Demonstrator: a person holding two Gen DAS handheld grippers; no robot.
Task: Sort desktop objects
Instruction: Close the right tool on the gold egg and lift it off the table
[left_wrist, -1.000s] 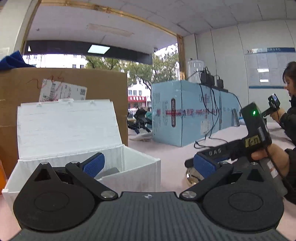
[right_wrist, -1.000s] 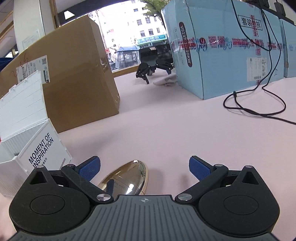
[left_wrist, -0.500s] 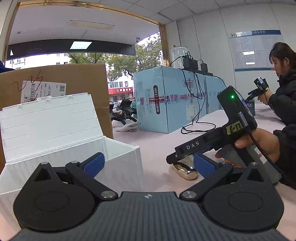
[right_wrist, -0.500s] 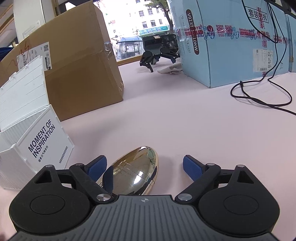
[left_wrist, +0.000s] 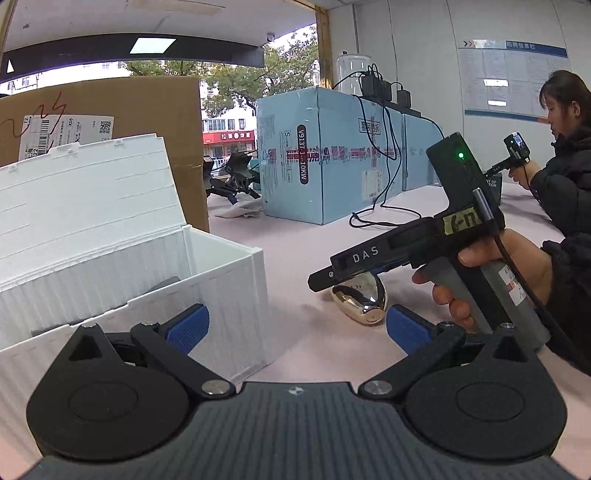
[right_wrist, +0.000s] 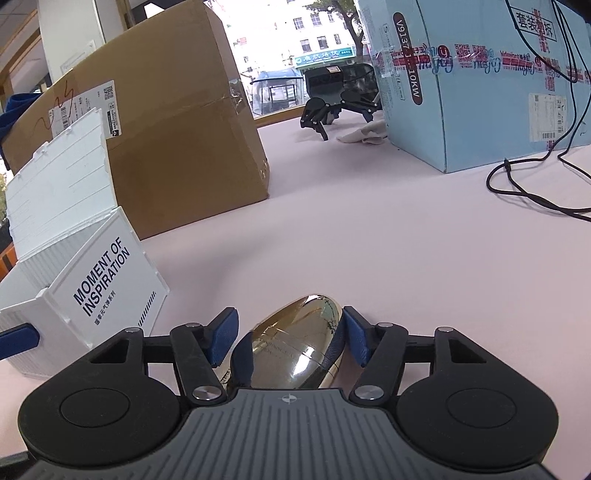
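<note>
A gold egg-shaped case (right_wrist: 295, 347) lies on the pink table. My right gripper (right_wrist: 290, 328) is shut on it, its blue pads pressed against both sides. The left wrist view shows that gripper (left_wrist: 321, 277) held in a hand just above the case (left_wrist: 360, 301). My left gripper (left_wrist: 295, 325) is open with nothing between its fingers, and its left finger hangs over the open white storage box (left_wrist: 221, 280). That box carries the words MOMENT OF INSPIRATION (right_wrist: 103, 280), and a dark object lies inside it (left_wrist: 166, 284).
A brown cardboard box (right_wrist: 184, 140) stands behind the white box. A light blue carton (right_wrist: 480, 81) with black cables (right_wrist: 524, 188) stands at the back right. A black gadget and a white cloth (right_wrist: 362, 134) lie between them. Another person (left_wrist: 565, 173) sits at the far right.
My right gripper's fingers have closed in from wide open onto the gold case. The left gripper's view has swung right, bringing the case and the right gripper more into view.
</note>
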